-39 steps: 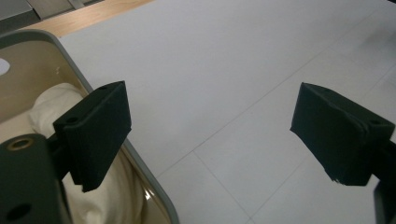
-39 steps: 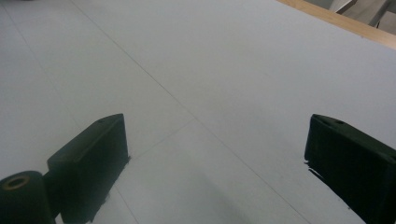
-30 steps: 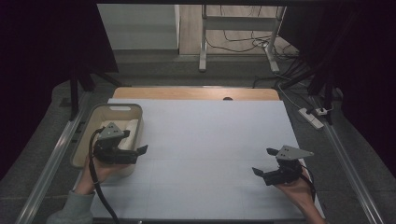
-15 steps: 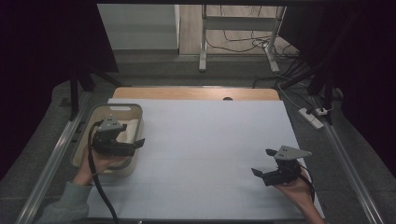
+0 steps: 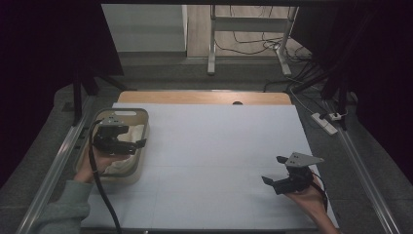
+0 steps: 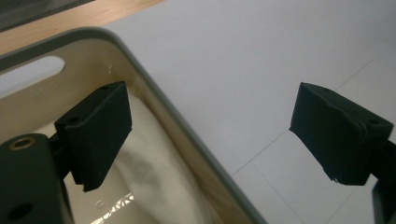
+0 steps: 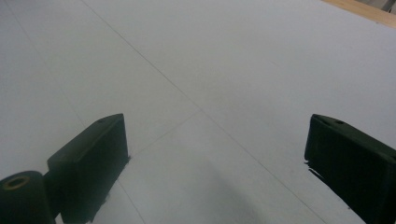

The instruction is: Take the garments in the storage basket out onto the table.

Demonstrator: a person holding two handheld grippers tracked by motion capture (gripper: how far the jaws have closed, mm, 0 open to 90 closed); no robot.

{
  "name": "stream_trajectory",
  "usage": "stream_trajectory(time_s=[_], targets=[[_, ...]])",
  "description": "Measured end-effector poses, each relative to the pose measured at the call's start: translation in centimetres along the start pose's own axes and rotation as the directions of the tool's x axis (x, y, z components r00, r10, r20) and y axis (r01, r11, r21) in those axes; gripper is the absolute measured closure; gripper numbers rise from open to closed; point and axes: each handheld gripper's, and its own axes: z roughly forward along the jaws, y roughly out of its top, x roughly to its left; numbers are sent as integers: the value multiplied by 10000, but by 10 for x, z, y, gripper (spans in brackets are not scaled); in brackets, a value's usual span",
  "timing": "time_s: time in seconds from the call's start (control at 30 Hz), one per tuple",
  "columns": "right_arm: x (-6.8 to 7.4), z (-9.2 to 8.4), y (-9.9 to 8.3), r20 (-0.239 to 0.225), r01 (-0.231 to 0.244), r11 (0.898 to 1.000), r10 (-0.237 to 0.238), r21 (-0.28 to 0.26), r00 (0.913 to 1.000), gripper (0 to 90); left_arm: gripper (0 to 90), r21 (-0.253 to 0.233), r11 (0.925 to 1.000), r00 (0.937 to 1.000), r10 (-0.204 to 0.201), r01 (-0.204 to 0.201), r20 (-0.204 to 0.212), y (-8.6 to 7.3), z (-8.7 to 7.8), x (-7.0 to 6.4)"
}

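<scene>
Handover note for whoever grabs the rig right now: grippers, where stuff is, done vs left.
Left gripper: open, empty, over the beige basket at the table's left edge; one jaw is inside the rim, one outside.
Right gripper: open, empty, low over the bare white tabletop at the right front.
White cloth lies in the basket, along with something clear and glossy.
Done: nothing gripped yet.
Left: probably close on the cloth and lift it out.

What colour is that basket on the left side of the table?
Cream inside, with a grey-green rim; the basket shows best in the left gripper view.
</scene>
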Motion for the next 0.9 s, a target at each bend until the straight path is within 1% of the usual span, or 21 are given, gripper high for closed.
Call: stream_trajectory(time_s=[0.03, 0.07, 0.13, 0.2, 0.27, 0.37, 0.47, 0.53, 0.6, 0.63, 0.73, 0.9], targets=[[0, 0, 0, -8, -8, 10000, 8, -2, 10000, 58, 125, 236, 9997, 10000, -72, 74, -60, -1, 2, 6], [0, 0, 0, -8, -8, 10000, 8, -2, 10000, 58, 125, 236, 9997, 10000, -72, 74, -60, -1, 2, 6], [0, 1, 0, -15, -24, 10000, 24, 69, 10000, 58, 125, 440, 9989, 9999, -137, 139, -39, -2, 4, 10], [0, 2, 0, -40, 0, 9999, 0, 128, 10000, 58, 126, 599, 9980, 9997, -218, 225, -109, -3, 6, 15], [1, 2, 0, -29, -1, 9999, 1, 133, 10000, 58, 126, 638, 9977, 9997, -219, 228, -143, -3, 6, 16], [1, 2, -1, -33, -18, 9998, 18, 189, 10000, 58, 128, 714, 9974, 9998, -111, 122, -163, -4, 6, 17], [0, 3, -1, -15, -27, 9998, 28, 212, 10000, 58, 129, 947, 9955, 9997, 30, -9, -222, -5, 5, 18], [0, 3, -1, 45, 2, 9997, -4, 238, 10000, 57, 129, 989, 9951, 9997, 45, -22, -236, -5, 5, 18], [1, 3, -1, 10, 1, 9998, -1, 208, 10000, 58, 129, 1074, 9942, 9997, 64, -37, -244, -6, 5, 19], [1, 3, -1, 12, -1, 9998, 0, 213, 10000, 58, 129, 1184, 9929, 9995, 95, -59, -303, -7, 5, 20], [1, 3, -1, -17, 26, 9997, -25, 261, 10000, 58, 130, 1307, 9914, 9991, 146, -92, -403, -8, 6, 20], [1, 4, -1, -26, -11, 9996, 12, 294, 10000, 58, 130, 1541, 9880, 9992, 93, -34, -380, -11, 10, 24]])
